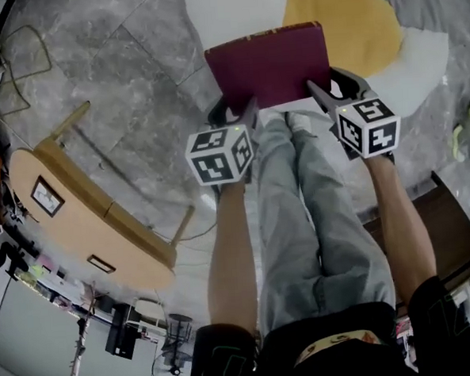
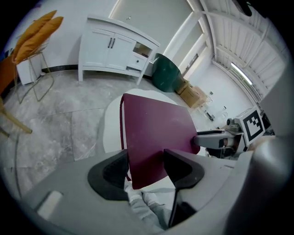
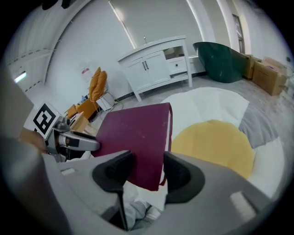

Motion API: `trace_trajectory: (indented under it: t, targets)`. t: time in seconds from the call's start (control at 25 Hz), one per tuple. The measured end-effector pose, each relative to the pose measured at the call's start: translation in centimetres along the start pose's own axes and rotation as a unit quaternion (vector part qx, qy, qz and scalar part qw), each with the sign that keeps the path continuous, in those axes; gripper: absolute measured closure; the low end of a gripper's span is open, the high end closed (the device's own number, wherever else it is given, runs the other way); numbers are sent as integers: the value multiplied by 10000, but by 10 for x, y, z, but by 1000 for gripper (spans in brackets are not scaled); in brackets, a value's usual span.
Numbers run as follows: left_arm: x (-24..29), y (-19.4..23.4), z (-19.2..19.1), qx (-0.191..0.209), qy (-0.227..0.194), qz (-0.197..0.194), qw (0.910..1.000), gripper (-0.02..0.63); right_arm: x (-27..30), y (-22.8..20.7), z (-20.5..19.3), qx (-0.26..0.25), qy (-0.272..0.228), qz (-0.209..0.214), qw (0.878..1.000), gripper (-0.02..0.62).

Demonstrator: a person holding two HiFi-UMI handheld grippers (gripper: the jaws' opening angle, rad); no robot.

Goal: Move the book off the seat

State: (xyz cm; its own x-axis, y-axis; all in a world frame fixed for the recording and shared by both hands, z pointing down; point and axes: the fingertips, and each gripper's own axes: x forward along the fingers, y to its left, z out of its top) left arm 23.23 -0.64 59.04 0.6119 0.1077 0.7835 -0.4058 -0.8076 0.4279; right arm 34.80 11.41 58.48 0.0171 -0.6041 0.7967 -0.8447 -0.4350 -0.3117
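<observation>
A maroon hardback book (image 1: 269, 63) hangs in the air in front of me, gripped at its near corners by both grippers. My left gripper (image 1: 245, 113) is shut on the book's near left corner, the cover (image 2: 154, 133) wedged between its black pads. My right gripper (image 1: 321, 90) is shut on the near right corner, with the cover (image 3: 135, 133) between its pads. Beyond and below the book lies the round white seat (image 1: 232, 12) with a yellow cushion (image 1: 344, 21) on it. Each gripper view shows the other gripper at the book's far side.
My legs (image 1: 308, 210) stand under the book. A wooden table (image 1: 86, 216) is at the left and dark furniture (image 1: 452, 233) at the right. Farther off stand a white cabinet (image 2: 115, 48), a green tub (image 2: 165, 73), cardboard boxes (image 3: 268, 73) and an orange chair (image 2: 34, 34). A grey cloth (image 3: 259, 124) lies on the seat.
</observation>
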Motion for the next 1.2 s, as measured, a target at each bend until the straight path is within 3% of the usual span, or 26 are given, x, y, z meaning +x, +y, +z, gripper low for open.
trace_trajectory:
  t: [0.24, 0.48, 0.8, 1.0, 1.2]
  targets:
    - [-50, 20, -21, -785, -572, 470, 9942, 362, 3, 48, 20, -863, 183, 498, 9949, 394]
    - [-114, 58, -37, -1390, -1233, 1104, 9764, 362, 17, 123, 45, -1673, 215, 1044, 9801, 393]
    - [-224, 133, -94, -2346, -1963, 2045, 9298, 362, 53, 275, 53, -2823, 394, 2023, 9369, 394]
    - [-278, 168, -129, -2743, -2283, 2347, 9042, 362, 61, 353, 45, -3322, 497, 2378, 9114, 394]
    - [-316, 209, -155, -3087, -2570, 2416, 8833, 362, 76, 423, 42, -3782, 569, 2478, 8901, 394]
